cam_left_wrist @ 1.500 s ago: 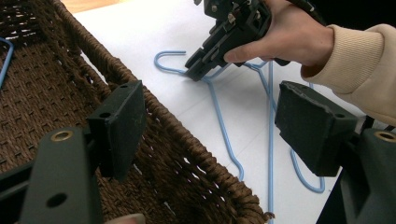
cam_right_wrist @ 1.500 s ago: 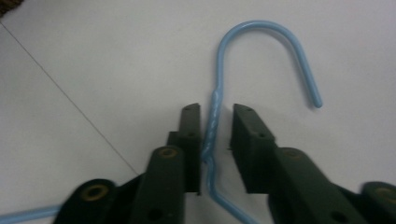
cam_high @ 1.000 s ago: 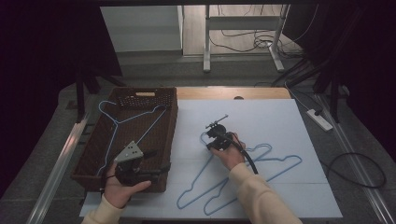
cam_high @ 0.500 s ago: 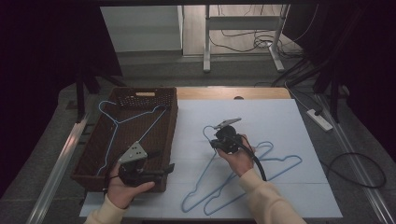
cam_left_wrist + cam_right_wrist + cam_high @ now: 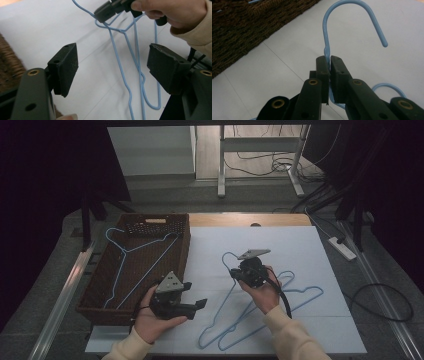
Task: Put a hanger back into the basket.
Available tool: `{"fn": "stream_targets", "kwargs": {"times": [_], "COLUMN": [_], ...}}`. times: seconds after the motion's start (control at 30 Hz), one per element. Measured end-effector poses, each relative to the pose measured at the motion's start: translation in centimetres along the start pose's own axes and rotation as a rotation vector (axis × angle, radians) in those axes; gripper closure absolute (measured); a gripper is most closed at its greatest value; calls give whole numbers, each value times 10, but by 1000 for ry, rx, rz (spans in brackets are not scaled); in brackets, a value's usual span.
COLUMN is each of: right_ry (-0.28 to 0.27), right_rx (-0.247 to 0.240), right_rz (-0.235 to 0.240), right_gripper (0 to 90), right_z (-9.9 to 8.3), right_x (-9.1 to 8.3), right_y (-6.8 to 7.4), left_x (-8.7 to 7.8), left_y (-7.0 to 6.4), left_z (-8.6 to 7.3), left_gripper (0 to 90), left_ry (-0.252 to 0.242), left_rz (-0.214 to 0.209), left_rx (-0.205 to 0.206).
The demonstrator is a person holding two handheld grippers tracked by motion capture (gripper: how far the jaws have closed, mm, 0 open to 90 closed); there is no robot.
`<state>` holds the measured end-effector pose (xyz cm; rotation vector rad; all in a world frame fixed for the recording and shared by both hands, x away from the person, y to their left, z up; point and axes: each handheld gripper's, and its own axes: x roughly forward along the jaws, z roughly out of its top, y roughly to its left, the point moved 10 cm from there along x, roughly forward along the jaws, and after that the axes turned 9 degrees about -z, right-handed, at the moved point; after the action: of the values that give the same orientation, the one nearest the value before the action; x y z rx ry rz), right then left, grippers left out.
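Two blue wire hangers (image 5: pixel 235 310) lie overlapping on the white sheet, and a third hanger (image 5: pixel 131 251) rests in the brown wicker basket (image 5: pixel 150 217). My right gripper (image 5: pixel 234 273) is shut on the neck of one hanger, just below its hook (image 5: pixel 352 8), with the jaws pinching the wire (image 5: pixel 327 61). My left gripper (image 5: pixel 196 295) is held open by the basket's front right corner, nothing between its pads (image 5: pixel 66 66). Its view looks along the hangers (image 5: pixel 120 65) toward the right gripper (image 5: pixel 107 11).
The basket wall (image 5: pixel 249 30) stands close to the left of the held hook. A second hook (image 5: pixel 389 87) lies behind the right gripper's jaws. The white sheet (image 5: pixel 300 245) covers the table; a power strip (image 5: pixel 342 247) and cables lie on the floor at the right.
The left gripper has moved right, off the basket's front corner and over the sheet. The right gripper has shifted slightly right while staying shut on the hanger's neck.
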<state>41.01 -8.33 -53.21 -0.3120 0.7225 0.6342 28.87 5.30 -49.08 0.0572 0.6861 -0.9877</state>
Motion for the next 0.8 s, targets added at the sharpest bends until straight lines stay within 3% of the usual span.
{"fn": "stream_targets", "kwargs": {"times": [0.33,0.53,0.8], "right_ry": [-16,-33,-52], "right_rx": [2,5,8], "right_rz": [7,9,13], "right_gripper": [861,862,861], "right_z": [0,1,2], "right_x": [-4,-10,-15], "right_y": [2,2,2], "left_x": [38,72,96], "left_y": [-16,-14,-12], "left_z": [2,-6,-13], "left_gripper": [257,259,264], "left_ry": [87,158,195], "left_rz": [-42,-50,-46], "left_rx": [30,13,10]}}
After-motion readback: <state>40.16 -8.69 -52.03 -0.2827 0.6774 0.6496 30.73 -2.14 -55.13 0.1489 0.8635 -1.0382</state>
